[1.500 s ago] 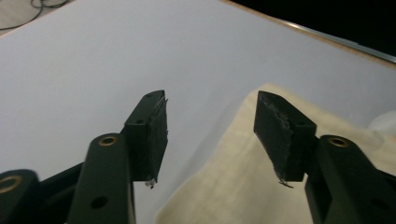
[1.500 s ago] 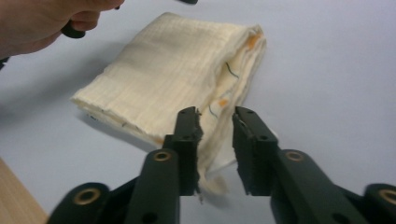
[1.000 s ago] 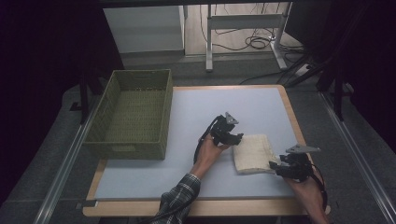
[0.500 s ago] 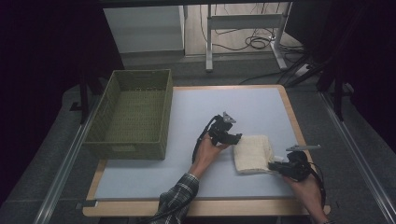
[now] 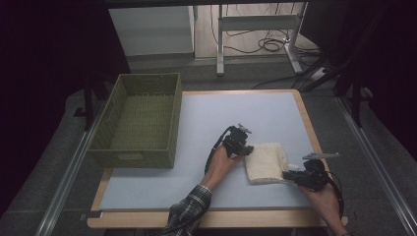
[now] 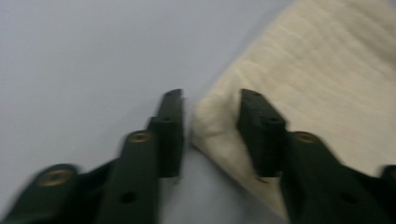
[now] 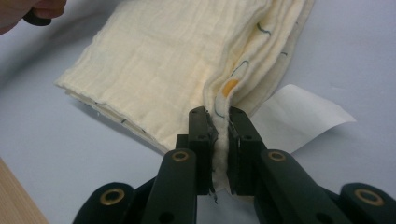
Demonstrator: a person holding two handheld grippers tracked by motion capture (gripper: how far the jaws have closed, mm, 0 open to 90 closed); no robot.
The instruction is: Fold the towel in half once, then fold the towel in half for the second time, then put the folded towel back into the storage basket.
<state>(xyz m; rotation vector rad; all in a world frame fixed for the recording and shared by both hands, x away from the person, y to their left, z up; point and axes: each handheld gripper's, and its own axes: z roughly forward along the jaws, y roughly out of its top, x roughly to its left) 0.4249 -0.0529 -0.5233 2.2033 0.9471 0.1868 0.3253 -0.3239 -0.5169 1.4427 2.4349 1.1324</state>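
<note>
right gripper (image 7: 218, 123) clamped on folded cloth (image 5: 266, 162) at its near right corner. left gripper (image 6: 210, 116) jaws apart, straddling the cloth's far left corner, not yet closed.

High view dim overall, surroundings near black at left and right edges, table (image 5: 196, 128) evenly lit from above, floor brighter at top centre. Left gripper view soft, motion-blurred, jaws smeared at bottom. Right gripper view sharper, cloth (image 7: 187, 60) bright, soft shadow at lower left.
</note>
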